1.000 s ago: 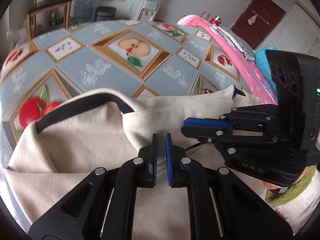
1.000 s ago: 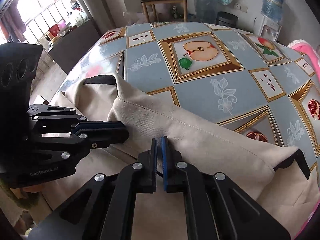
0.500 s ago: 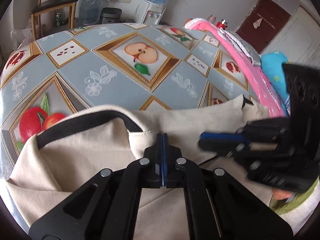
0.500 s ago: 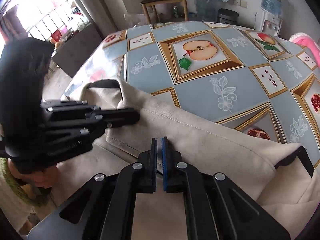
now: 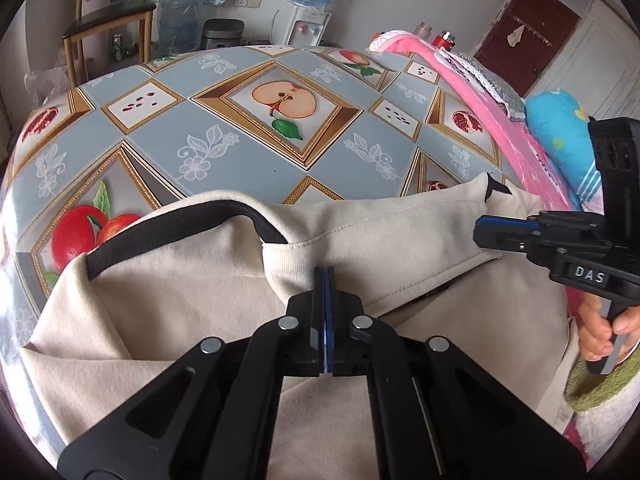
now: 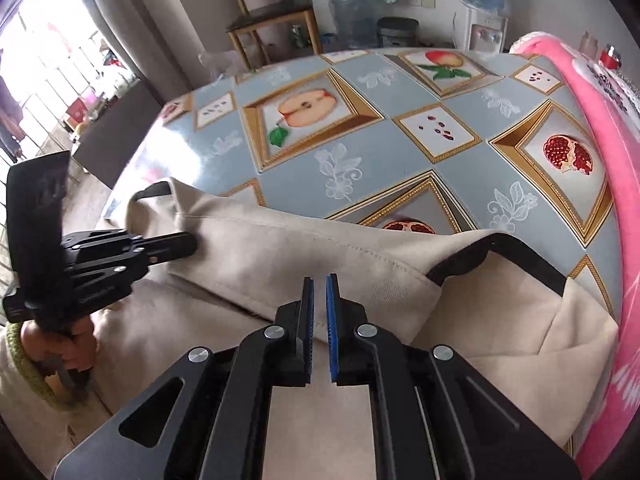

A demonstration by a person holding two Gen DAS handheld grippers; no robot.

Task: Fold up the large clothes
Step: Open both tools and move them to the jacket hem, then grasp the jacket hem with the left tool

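A large cream garment [image 5: 180, 300] with black trim lies on the near part of a table covered in a fruit-pattern cloth [image 5: 240, 152]. My left gripper [image 5: 325, 276] is shut on the garment's folded, stitched edge near the black neckline. The right wrist view shows that same left gripper [image 6: 192, 244] at the left end of the fold in the garment [image 6: 280, 248]. My right gripper [image 6: 319, 284] hovers over the fold further right. Its jaws are opening, with a narrow gap and cream cloth showing through it. In the left wrist view the right gripper [image 5: 480, 234] sits at the garment's right side.
A pink blanket [image 5: 480, 92] runs along the table's right edge, with a blue pillow [image 5: 560, 128] beyond it. A wooden chair [image 5: 108, 16] and a water dispenser [image 5: 308, 24] stand past the far edge. A hand [image 5: 600, 328] holds the right gripper's handle.
The left jaws closed onto the garment's folded edge. The right gripper slid rightward along the fold, away from the left one, and its jaws have parted slightly.
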